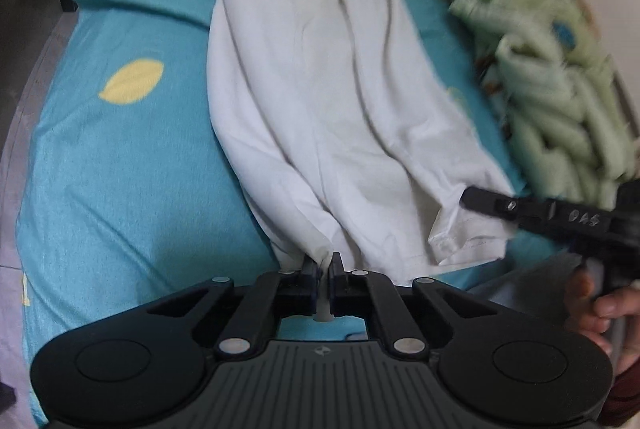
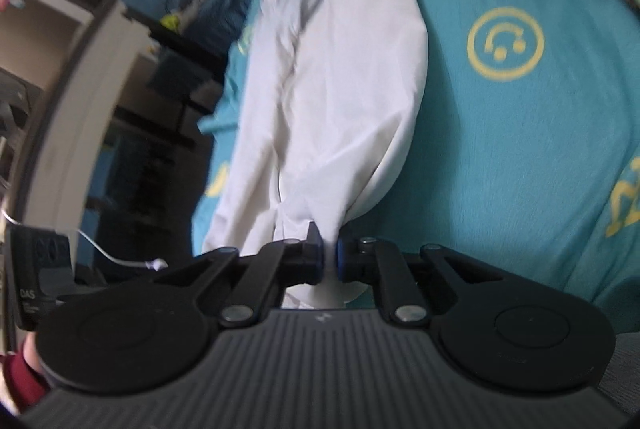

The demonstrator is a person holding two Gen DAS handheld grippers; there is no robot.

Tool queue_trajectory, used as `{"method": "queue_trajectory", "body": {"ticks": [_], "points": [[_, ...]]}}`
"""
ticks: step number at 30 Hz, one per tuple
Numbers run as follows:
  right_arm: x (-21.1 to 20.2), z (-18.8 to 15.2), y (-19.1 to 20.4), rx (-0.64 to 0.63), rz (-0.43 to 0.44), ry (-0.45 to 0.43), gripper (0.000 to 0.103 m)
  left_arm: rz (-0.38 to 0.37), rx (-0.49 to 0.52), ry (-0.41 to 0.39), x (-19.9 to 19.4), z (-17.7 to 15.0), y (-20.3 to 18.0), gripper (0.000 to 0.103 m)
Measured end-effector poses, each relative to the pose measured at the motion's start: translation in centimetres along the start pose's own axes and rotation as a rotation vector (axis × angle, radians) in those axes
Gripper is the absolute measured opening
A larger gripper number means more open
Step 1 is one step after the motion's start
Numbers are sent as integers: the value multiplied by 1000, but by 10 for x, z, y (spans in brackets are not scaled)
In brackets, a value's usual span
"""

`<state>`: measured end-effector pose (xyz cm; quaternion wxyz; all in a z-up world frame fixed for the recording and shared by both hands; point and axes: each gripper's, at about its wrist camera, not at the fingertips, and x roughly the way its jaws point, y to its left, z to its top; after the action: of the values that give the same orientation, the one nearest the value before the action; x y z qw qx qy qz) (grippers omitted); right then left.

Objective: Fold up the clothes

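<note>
A white garment is lying stretched out along a bed covered with a teal sheet printed with yellow leaves and smiley faces. The left tool is pinching a bunched corner of the white cloth at the near end, its two fingers drawn narrow with the fabric gathered between them and a little nub of it poking out behind. In the left wrist view the right tool is reaching in from the right edge, its dark finger lying over the hemmed corner of the garment, with a hand gripping its handle below. In the right wrist view the right tool is likewise closed narrow on a gathered fold of the same white garment, the cloth running away from the fingers in long creases toward the far end of the bed. The teal sheet is showing bare to the right of the garment. A rumpled green blanket is heaped along the far right side of the bed, close beside the garment's edge. A dark red sleeve is showing at the lower left of the right wrist view. Both views are slightly blurred.
</note>
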<state>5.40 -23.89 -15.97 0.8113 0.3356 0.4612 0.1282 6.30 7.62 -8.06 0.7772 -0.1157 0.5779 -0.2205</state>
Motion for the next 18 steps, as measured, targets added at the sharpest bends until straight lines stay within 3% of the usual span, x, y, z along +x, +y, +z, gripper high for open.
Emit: {"method": "queue_trajectory", "body": {"ticks": [9,13,18], "points": [[-65,17,23,-46,80,-175,9,-112,36,-180,-87,-2,-51,4],[-90,7,36,-82,105,-211,9,-160,54,-258,-125,-3,-74,4],[-117,-22,43,-123,114,-220,9,-160,71,-256,-136,-46,-80,4]]}}
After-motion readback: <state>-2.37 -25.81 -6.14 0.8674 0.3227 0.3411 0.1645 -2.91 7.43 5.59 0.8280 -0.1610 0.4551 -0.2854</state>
